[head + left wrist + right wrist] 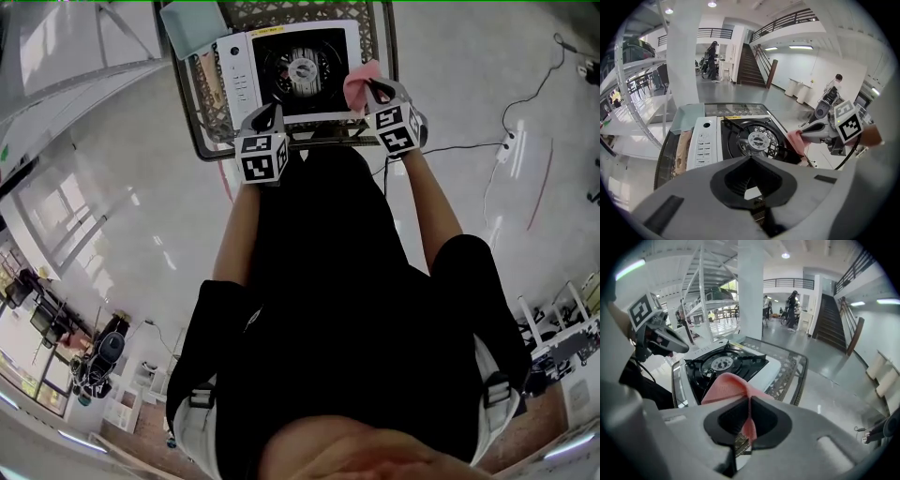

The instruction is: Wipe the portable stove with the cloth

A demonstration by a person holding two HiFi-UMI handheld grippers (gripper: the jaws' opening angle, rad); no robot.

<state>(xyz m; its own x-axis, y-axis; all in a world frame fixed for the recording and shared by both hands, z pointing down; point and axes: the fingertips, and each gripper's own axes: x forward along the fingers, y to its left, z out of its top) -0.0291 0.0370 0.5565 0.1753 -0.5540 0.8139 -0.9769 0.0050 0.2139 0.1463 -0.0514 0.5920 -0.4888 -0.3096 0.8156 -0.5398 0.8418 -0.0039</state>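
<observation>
The portable stove (246,70) is white with a black burner well and stands on a wire-mesh table (211,127) right ahead of me. A pink cloth (358,86) hangs over the stove's near right corner, and my right gripper (378,94) is shut on it. In the right gripper view the cloth (729,386) is pinched between the jaws of the right gripper (750,399), just short of the stove (761,369). My left gripper (269,117) hovers at the stove's near left edge. In the left gripper view the left gripper (751,158) is shut and holds nothing, with the burner (758,137) beyond it.
A pale teal board (192,25) leans at the table's far left corner. Cables and a power strip (509,142) lie on the glossy floor to the right. The table rim (801,369) drops off close behind the stove. A staircase (750,68) and people stand far off.
</observation>
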